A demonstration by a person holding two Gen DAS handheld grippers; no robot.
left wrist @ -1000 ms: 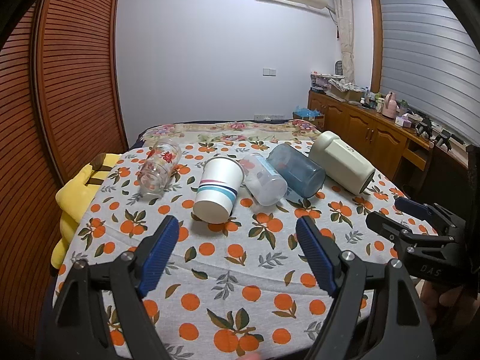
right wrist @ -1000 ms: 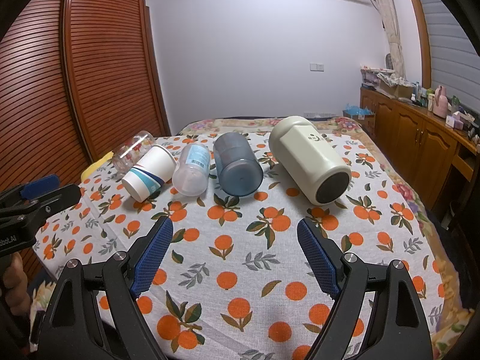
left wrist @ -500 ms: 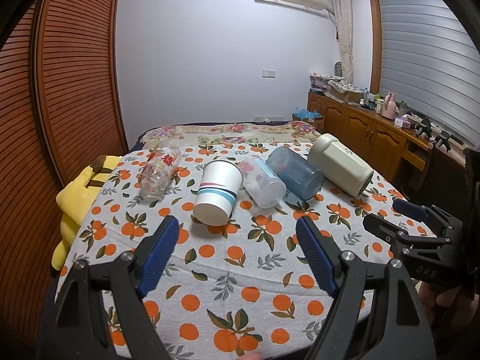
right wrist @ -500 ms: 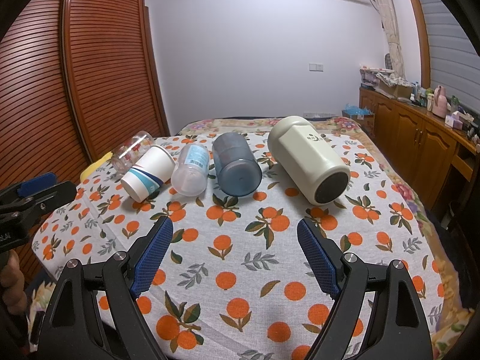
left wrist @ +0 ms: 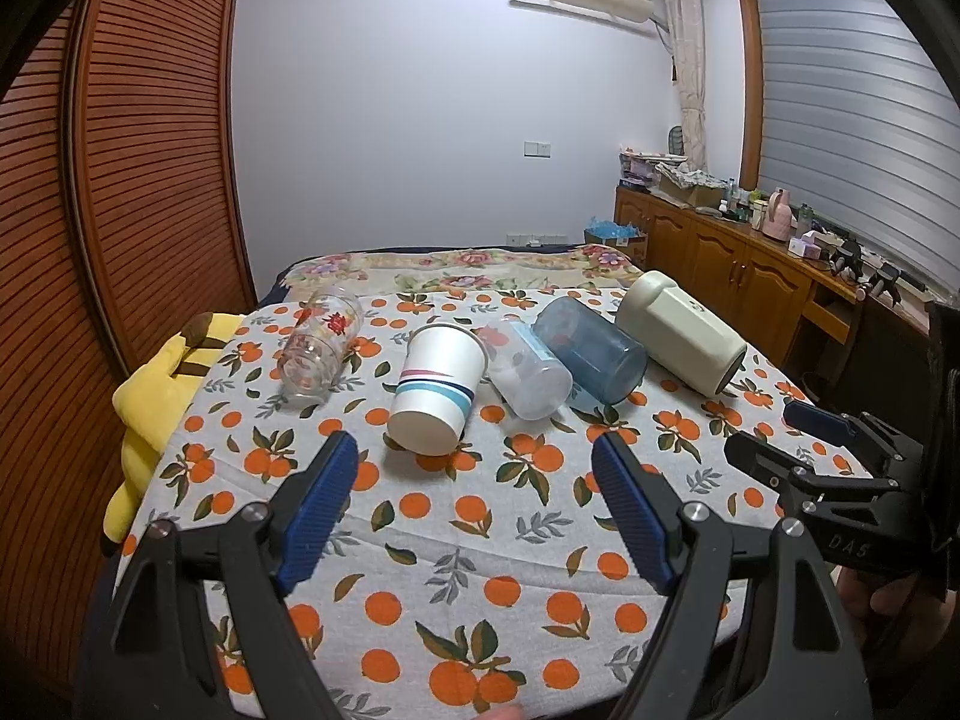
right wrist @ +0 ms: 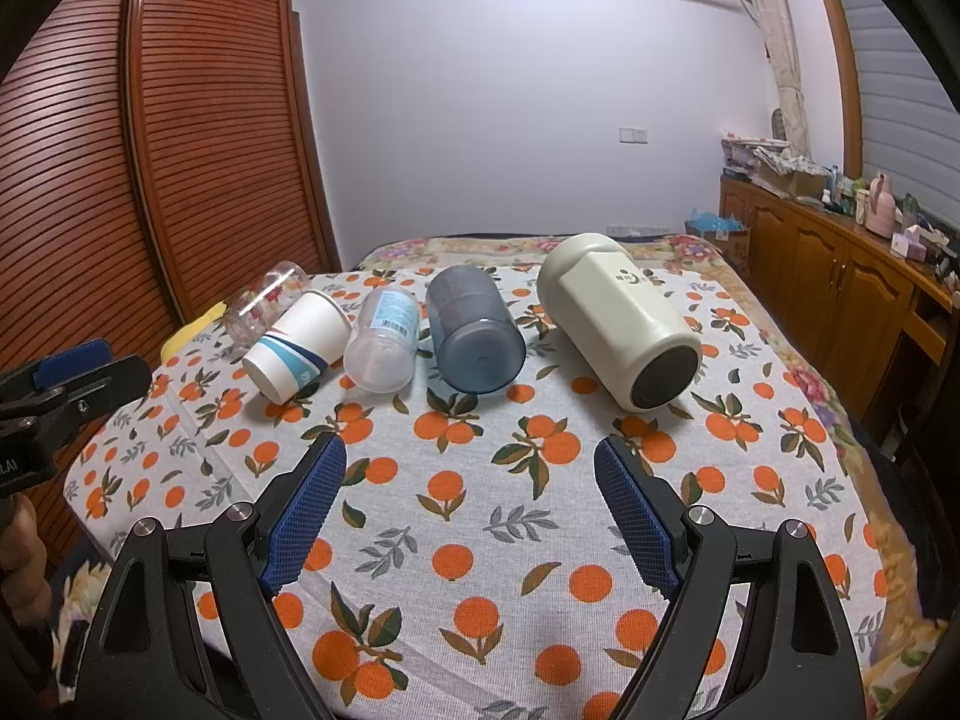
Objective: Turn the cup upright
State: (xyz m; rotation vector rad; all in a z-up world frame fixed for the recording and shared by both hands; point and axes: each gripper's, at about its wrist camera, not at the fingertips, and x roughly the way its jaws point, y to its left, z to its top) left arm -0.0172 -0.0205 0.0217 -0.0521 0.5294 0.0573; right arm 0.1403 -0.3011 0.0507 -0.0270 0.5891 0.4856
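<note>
Several cups lie on their sides in a row on the orange-print tablecloth (left wrist: 468, 534): a clear printed glass (left wrist: 319, 345), a white paper cup with stripes (left wrist: 435, 387), a frosted plastic cup (left wrist: 528, 369), a blue translucent cup (left wrist: 591, 348) and a cream tumbler (left wrist: 681, 330). They show in the right wrist view too: paper cup (right wrist: 295, 345), frosted cup (right wrist: 384, 339), blue cup (right wrist: 477, 330), cream tumbler (right wrist: 618, 318). My left gripper (left wrist: 474, 501) is open and empty, short of the paper cup. My right gripper (right wrist: 468, 507) is open and empty, short of the blue cup.
A yellow plush toy (left wrist: 156, 384) lies at the table's left edge. A slatted wooden wardrobe (left wrist: 120, 180) stands at the left. A wooden sideboard (left wrist: 738, 276) with clutter runs along the right wall. A flowered bedspread (left wrist: 468, 267) lies behind the table.
Both grippers have drawn back slightly from the cups; the cups have not moved.
</note>
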